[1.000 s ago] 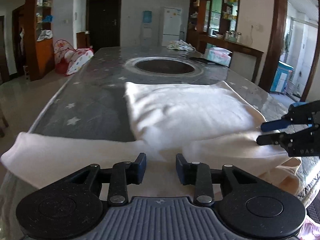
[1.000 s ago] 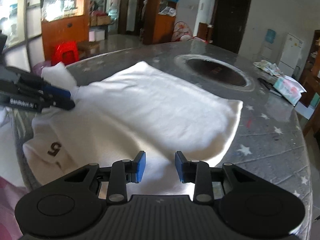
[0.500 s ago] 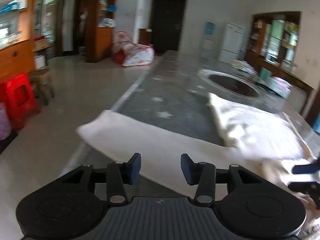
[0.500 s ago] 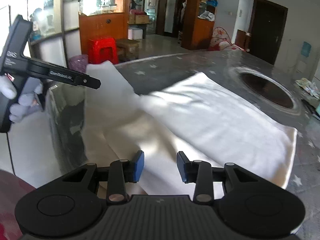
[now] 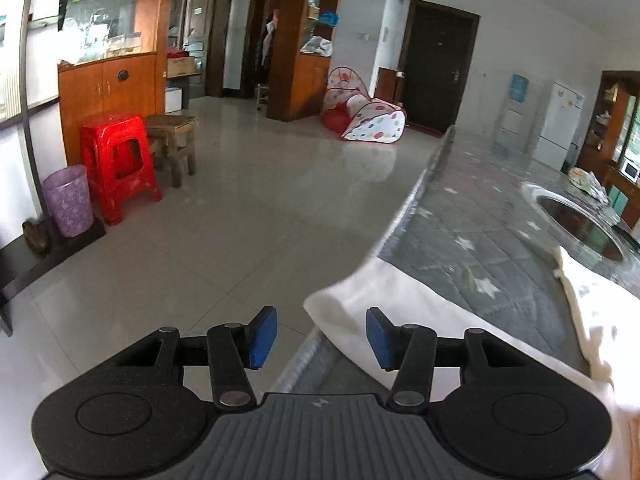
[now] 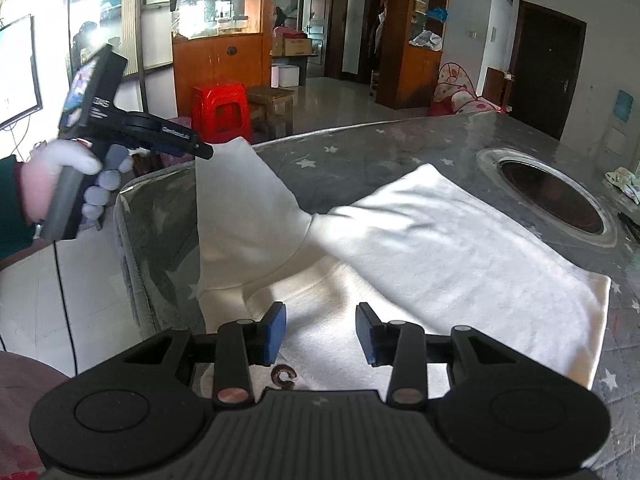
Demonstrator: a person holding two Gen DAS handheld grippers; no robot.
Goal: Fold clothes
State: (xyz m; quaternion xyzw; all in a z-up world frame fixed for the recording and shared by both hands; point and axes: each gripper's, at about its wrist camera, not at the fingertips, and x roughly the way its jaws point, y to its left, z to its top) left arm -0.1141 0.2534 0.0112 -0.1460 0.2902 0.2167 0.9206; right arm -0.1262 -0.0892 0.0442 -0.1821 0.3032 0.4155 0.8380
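Left gripper (image 5: 321, 335) jaws gape wide, gripping nothing, poised over the desk (image 5: 492, 240) edge beside the sleeve (image 5: 384, 300) – open floor (image 5: 240, 216) to the left. Right gripper (image 6: 321, 334) jaws open too, above the one white garment (image 6: 460, 248), body folded mid-desk. A second ago the left gripper faced the garment squarely; it has swung left – the sleeve now spreads at the near-left corner.

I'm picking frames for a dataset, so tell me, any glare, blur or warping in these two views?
Left wrist: fisheye bends the table edge, the shirt blows out white at right, and the floor is shiny. Right wrist: the shirt's folded panel is overexposed, the left gripper slightly soft.
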